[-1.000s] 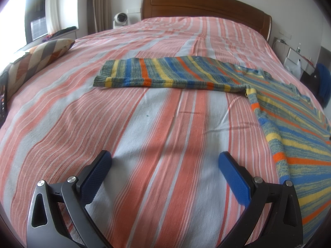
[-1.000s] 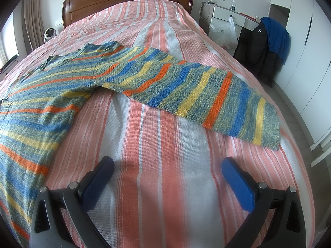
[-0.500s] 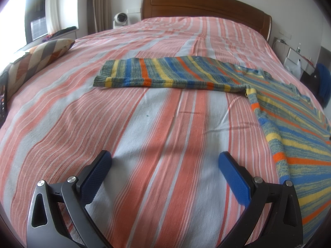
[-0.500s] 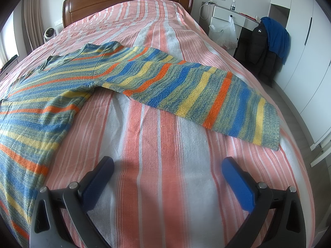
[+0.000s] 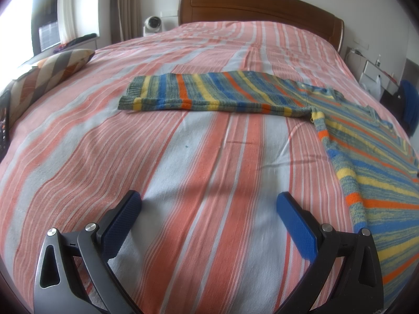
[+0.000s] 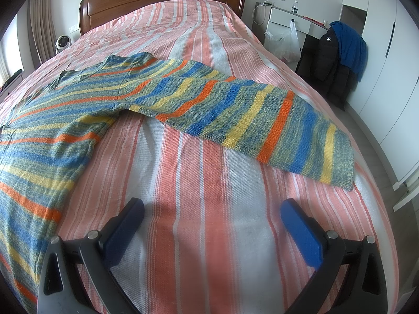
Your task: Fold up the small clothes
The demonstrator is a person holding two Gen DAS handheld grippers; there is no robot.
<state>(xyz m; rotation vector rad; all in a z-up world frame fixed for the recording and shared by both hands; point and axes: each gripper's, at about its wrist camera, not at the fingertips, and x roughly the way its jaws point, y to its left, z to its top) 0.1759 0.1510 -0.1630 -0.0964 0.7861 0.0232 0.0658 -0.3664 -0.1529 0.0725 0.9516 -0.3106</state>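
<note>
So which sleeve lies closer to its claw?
The sleeve before the right claw; the other sleeve lies farther from the left claw.

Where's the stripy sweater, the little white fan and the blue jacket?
striped sweater (image 6: 235,110), right wrist view, middle of the spread sleeve.
white fan (image 5: 154,23), left wrist view, its round face beside the headboard.
blue jacket (image 6: 349,45), right wrist view, its back, draped over the dark coat.

Striped bedspread (image 5: 183,183) below wooden headboard (image 5: 256,5); patterned pillow (image 5: 52,65) at ten o'clock, blue jacket (image 6: 351,44) at two.
</note>
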